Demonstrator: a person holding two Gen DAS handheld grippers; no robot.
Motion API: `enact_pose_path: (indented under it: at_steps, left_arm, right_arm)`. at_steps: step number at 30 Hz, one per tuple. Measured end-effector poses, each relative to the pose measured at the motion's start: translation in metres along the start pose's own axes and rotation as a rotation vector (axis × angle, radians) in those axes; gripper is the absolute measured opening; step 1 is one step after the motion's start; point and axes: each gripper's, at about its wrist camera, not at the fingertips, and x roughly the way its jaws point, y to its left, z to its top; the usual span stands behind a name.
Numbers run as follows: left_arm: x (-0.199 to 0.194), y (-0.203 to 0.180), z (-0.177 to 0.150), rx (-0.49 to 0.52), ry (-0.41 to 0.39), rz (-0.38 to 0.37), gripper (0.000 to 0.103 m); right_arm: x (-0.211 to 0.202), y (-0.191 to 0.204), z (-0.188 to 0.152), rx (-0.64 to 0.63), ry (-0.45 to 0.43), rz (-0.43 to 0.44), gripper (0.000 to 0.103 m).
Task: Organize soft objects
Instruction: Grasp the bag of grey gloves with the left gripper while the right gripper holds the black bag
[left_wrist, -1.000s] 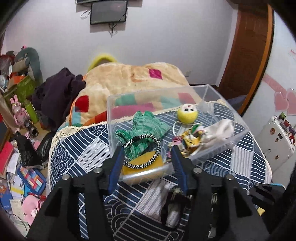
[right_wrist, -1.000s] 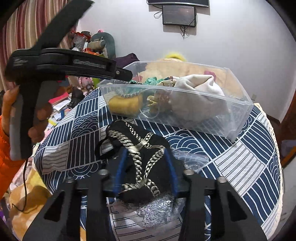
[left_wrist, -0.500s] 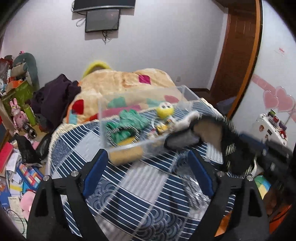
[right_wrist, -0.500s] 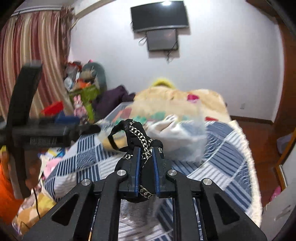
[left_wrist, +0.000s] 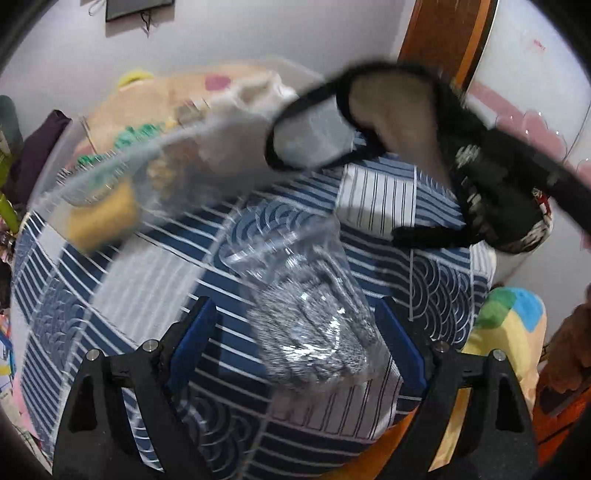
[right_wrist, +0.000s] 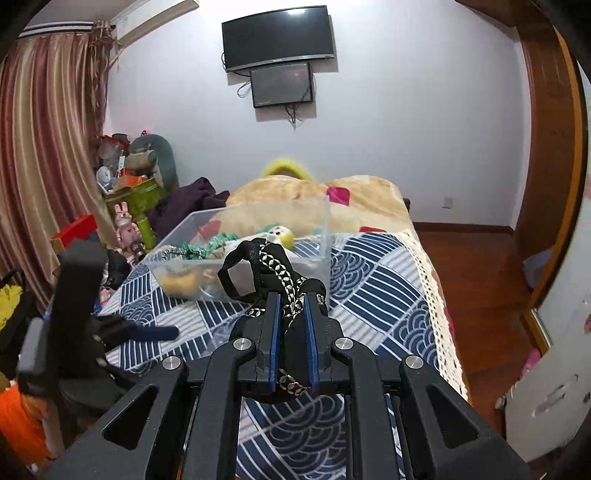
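Two risks: the right gripper (right_wrist: 291, 325), fingers clamped on the black garment (right_wrist: 275, 264), could snag its dangling strap on the clear bin (right_wrist: 255, 254) at twelve o'clock; the left gripper (left_wrist: 295, 343), fingers apart around the bagged grey gloves (left_wrist: 314, 325), may slip on plastic.

The left gripper (left_wrist: 295, 332) points steeply downward, its two blue-padded fingers (left_wrist: 192, 339) spread wide apart with nothing pressed between the pads; its jaws have just been opening. In the right wrist view the same gripper shows at the left edge as a black frame with one blue finger tip pointing right.

The right gripper (right_wrist: 291, 325) points forward and slightly down. Its fingers (right_wrist: 272, 332) stand almost together, the blue pads squeezing a bundle of black fabric (right_wrist: 280, 280) with a silver chain pattern that bulges out above the fingertips and hangs below them. At the right edge of the left wrist view, part of a hand (left_wrist: 570, 350) shows beside an orange sleeve (left_wrist: 554, 413).
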Motion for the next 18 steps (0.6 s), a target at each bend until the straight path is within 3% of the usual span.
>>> enact_pose_path:
  at_steps: [3, 7, 11, 18]
  left_arm:
    - [0.009, -0.003, -0.006, -0.012, -0.003, 0.016, 0.082]
    - [0.002, -0.008, -0.009, 0.003, -0.034, 0.013, 0.051]
    - [-0.01, -0.003, -0.011, -0.029, -0.052, -0.008, 0.033]
    - [-0.044, 0.011, -0.006, -0.045, -0.128, 0.021, 0.032]
  right_arm:
    - [-0.004, -0.001, -0.002, 0.002, -0.005, 0.004, 0.011]
    - [-0.007, -0.001, 0.0, 0.005, -0.015, 0.016, 0.011]
    - [-0.007, -0.001, 0.002, 0.009, -0.027, 0.027, 0.011]
    - [-0.009, 0.003, 0.013, -0.008, -0.067, 0.048, 0.011]
